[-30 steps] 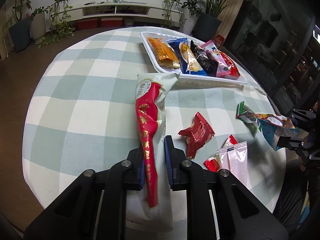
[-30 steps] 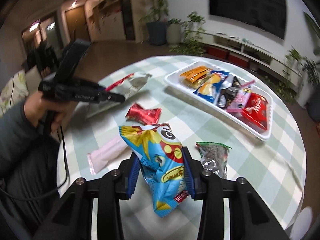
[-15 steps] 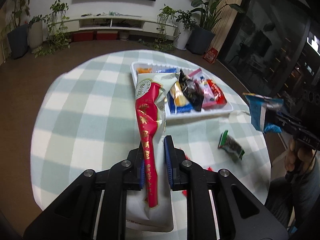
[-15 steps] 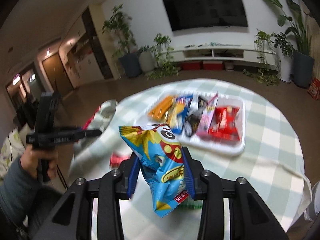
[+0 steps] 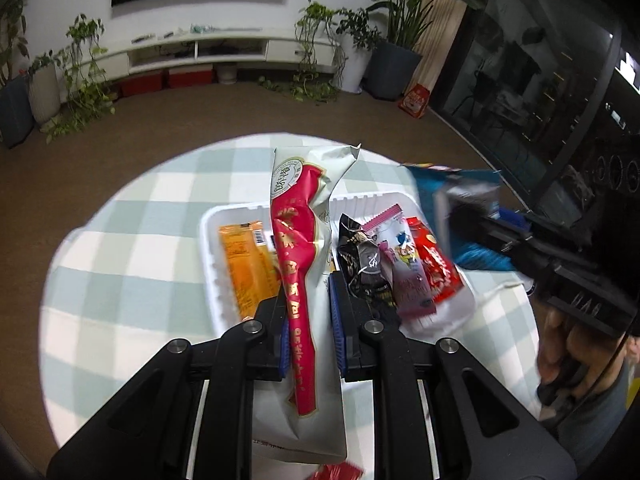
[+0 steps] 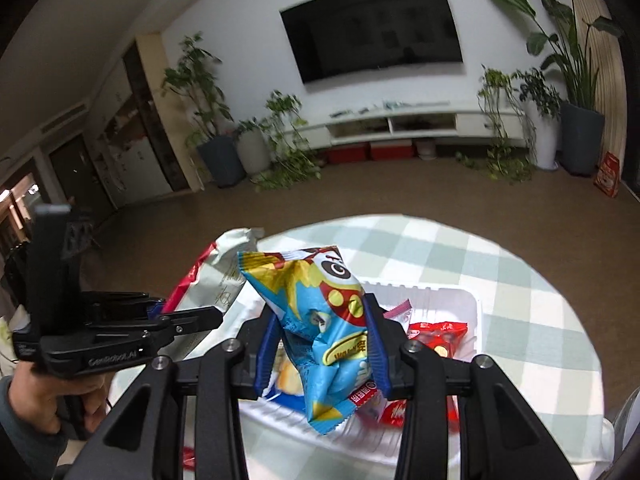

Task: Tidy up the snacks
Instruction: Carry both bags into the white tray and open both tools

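Two handheld grippers are each carrying a snack packet above a white tray (image 5: 208,240) that is sitting on a round table with a green and white checked cloth (image 5: 132,248). The left gripper (image 5: 308,320) is pinching a long white and red snack bag (image 5: 298,240) between its blue pads, with the jaws nearly pressed together on the thin packet. The bag's long axis is running straight out along the fingers, so its far end is reaching past the tray's far rim while its near end is hanging back toward the hand. Below it, the tray is already holding an orange packet (image 5: 244,264) at its left end, then a black packet (image 5: 360,264), a pink packet (image 5: 404,272) and a red packet (image 5: 436,264) toward the right end. The right gripper (image 6: 322,344) is clamping a blue and yellow snack bag (image 6: 320,320), with its jaws standing partly apart around the puffed packet, and is hovering over the tray's middle. Judging by the gap between the orange and black packets, directly under the long bag, the left hand looks nearer to a free slot and would need only to lower and let go.
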The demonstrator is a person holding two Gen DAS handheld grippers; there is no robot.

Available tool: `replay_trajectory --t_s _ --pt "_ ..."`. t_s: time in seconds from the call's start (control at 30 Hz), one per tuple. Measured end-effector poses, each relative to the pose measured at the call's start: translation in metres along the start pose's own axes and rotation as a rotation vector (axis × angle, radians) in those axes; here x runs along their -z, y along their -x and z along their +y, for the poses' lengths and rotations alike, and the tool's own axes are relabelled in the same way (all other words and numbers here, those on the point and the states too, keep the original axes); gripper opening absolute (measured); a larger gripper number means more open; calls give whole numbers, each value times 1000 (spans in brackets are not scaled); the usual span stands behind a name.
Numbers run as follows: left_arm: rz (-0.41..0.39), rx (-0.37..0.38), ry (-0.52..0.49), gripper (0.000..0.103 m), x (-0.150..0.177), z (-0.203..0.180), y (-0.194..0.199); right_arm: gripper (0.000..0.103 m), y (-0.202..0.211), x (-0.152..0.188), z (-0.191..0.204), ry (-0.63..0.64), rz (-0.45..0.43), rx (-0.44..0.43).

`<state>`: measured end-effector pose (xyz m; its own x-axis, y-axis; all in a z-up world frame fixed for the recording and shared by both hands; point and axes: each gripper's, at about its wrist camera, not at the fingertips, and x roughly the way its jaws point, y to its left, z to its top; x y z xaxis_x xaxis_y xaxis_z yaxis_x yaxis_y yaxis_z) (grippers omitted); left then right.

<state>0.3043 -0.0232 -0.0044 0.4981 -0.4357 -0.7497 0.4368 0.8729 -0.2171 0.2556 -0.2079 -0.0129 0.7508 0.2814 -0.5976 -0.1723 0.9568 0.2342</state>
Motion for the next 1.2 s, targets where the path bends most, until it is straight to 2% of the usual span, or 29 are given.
replay_trajectory --t_s 0.1,0.3,0.43,0.6,0.83,1.0,1.1,1.2 --pt "21 0 24 15 -2 -1 -23 42 -23 2 -1 31 41 58" --pt "40 8 59 15 5 -4 -52 42 -36 9 0 55 58 82" --pt "37 -4 77 15 7 -2 -60 42 -42 13 -2 65 67 111" --pt "50 -15 90 15 10 1 -69 42 -54 22 6 138 88 171" --pt "53 -25 106 16 10 7 -79 43 -62 29 8 183 87 185" --pt "46 -42 111 21 10 8 -81 48 -64 31 10 197 99 190" --pt "42 -54 114 30 10 11 -78 49 -61 31 10 200 100 189" --pt "31 -79 113 43 10 13 -75 49 -59 30 8 195 101 190"
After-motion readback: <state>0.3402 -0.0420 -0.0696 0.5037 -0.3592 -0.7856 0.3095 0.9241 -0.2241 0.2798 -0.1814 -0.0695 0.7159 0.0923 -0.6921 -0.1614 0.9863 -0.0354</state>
